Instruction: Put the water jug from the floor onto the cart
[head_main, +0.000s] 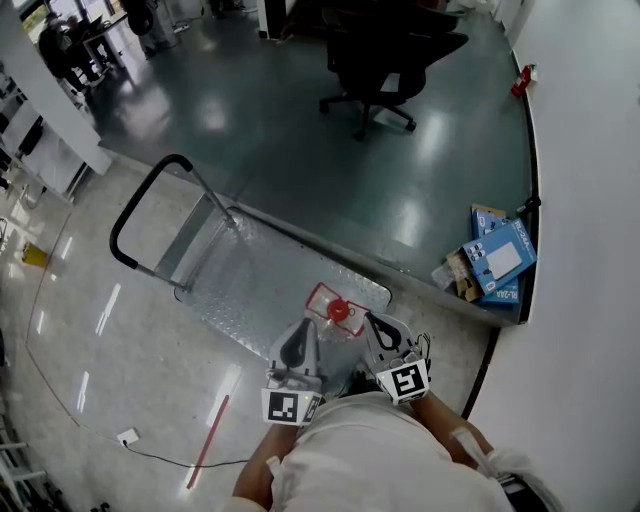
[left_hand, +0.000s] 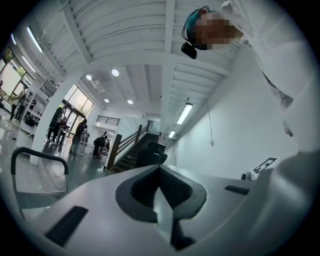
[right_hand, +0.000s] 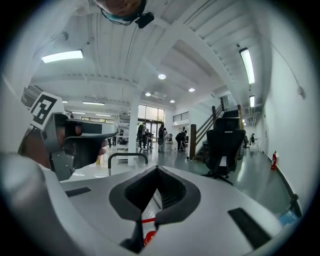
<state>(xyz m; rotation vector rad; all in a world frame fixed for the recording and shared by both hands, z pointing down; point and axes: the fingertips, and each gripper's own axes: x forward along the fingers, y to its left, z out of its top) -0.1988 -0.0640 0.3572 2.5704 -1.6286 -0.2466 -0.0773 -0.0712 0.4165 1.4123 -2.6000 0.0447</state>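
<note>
Lower centre: clear red-capped water jug (head_main: 339, 311) looks wedged between left gripper (head_main: 299, 338) and right gripper (head_main: 378, 332), both pinched closed, empty. Next, probably: lower onto silver platform cart (head_main: 250, 275).

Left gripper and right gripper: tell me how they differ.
The left gripper sits left of the jug's red cap, the right gripper right of it. The cart handle lies straight ahead of the right gripper but off to the left gripper's left. Both are shut.
</note>
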